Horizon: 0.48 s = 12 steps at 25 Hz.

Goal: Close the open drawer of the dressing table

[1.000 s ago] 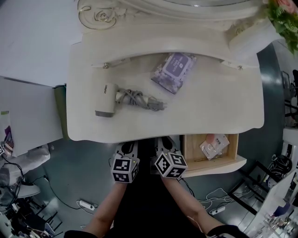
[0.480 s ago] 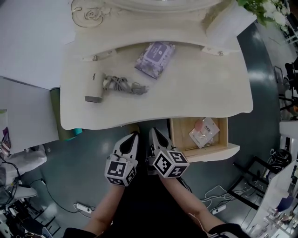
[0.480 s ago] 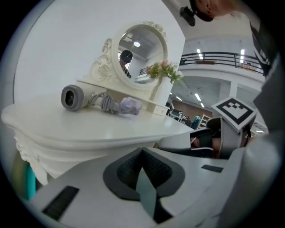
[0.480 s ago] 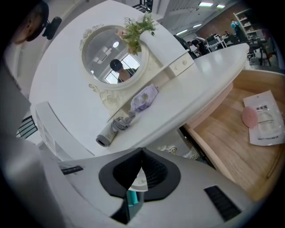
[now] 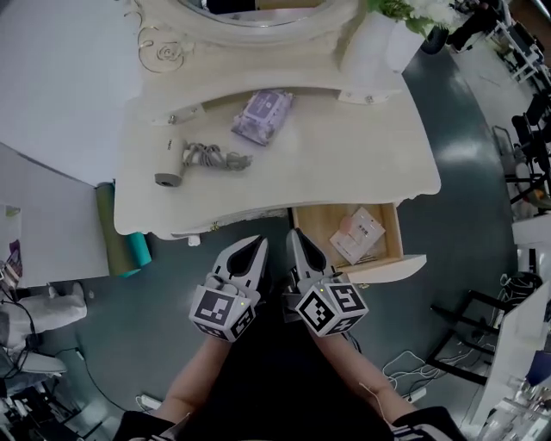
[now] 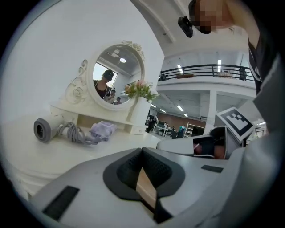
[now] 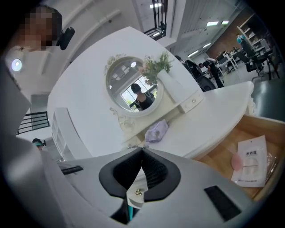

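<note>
The cream dressing table (image 5: 344, 164) fills the upper head view. Its wooden drawer (image 5: 315, 222) stands pulled out under the right front edge, with the cream front panel (image 5: 394, 268) nearest me. A white sachet (image 5: 358, 234) with a pink patch lies inside. My left gripper (image 5: 257, 244) and right gripper (image 5: 294, 234) hover side by side just left of the drawer, in front of the table edge, both shut and holding nothing. In the right gripper view the shut gripper (image 7: 142, 150) points at the table, with the drawer (image 7: 222, 153) and sachet (image 7: 250, 160) at lower right. The left gripper (image 6: 141, 149) is level with the tabletop.
On the tabletop lie a hair dryer (image 5: 169, 170) with its coiled cord and a purple wipes pack (image 5: 261, 117). An oval mirror (image 5: 258, 15) and a white vase of flowers (image 5: 376, 36) stand at the back. Green and teal rolls (image 5: 120, 241) lean at the table's left.
The view has drifted, so the table sits higher in frame. Both grippers have come out from under the table edge and show whole, still shut. The drawer stays open.
</note>
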Each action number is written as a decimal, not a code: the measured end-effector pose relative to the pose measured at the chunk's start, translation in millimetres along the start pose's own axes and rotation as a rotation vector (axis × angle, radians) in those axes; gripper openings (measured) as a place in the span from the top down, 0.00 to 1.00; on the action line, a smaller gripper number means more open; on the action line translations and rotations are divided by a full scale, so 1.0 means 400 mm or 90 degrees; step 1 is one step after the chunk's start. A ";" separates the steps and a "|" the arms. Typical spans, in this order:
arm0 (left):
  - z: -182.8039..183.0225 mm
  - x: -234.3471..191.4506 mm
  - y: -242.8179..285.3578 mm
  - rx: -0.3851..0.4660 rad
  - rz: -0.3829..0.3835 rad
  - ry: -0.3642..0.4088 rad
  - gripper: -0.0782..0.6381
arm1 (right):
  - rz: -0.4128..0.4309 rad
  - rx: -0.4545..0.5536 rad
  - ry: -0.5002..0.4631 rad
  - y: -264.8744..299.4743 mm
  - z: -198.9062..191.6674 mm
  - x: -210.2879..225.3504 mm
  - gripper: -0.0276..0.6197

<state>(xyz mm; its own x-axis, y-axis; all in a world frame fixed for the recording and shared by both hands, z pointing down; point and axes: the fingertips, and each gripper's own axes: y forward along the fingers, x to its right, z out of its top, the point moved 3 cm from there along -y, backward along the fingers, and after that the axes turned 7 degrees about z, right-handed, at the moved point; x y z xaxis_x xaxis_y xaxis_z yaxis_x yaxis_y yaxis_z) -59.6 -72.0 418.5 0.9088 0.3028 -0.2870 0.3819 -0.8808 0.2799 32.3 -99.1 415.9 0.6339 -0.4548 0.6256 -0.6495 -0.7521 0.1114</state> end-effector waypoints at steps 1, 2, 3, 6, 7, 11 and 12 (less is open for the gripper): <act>0.012 0.017 0.004 0.008 -0.010 0.005 0.89 | -0.001 0.012 -0.007 -0.016 0.017 0.001 0.92; 0.021 0.034 0.008 0.015 -0.020 0.010 0.89 | -0.003 0.023 -0.015 -0.031 0.030 0.002 0.92; 0.028 0.051 0.012 0.019 -0.030 0.014 0.89 | -0.007 0.033 -0.023 -0.046 0.042 0.005 0.92; 0.035 0.101 0.031 0.022 -0.062 0.021 0.89 | -0.024 0.058 -0.045 -0.087 0.071 0.020 0.92; 0.036 0.116 0.039 0.022 -0.074 0.025 0.89 | -0.031 0.066 -0.051 -0.100 0.081 0.027 0.92; 0.039 0.179 0.067 0.022 -0.124 0.046 0.89 | -0.069 0.104 -0.065 -0.153 0.112 0.064 0.92; 0.041 0.193 0.073 0.022 -0.133 0.052 0.89 | -0.076 0.111 -0.068 -0.166 0.119 0.072 0.92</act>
<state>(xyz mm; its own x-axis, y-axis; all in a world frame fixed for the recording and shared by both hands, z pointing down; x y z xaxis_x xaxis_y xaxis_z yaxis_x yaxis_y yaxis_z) 19.1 -80.1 389.5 0.8214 0.5074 -0.2606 0.5589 -0.8072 0.1898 113.4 -84.9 389.8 0.7483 -0.3990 0.5299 -0.4912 -0.8702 0.0385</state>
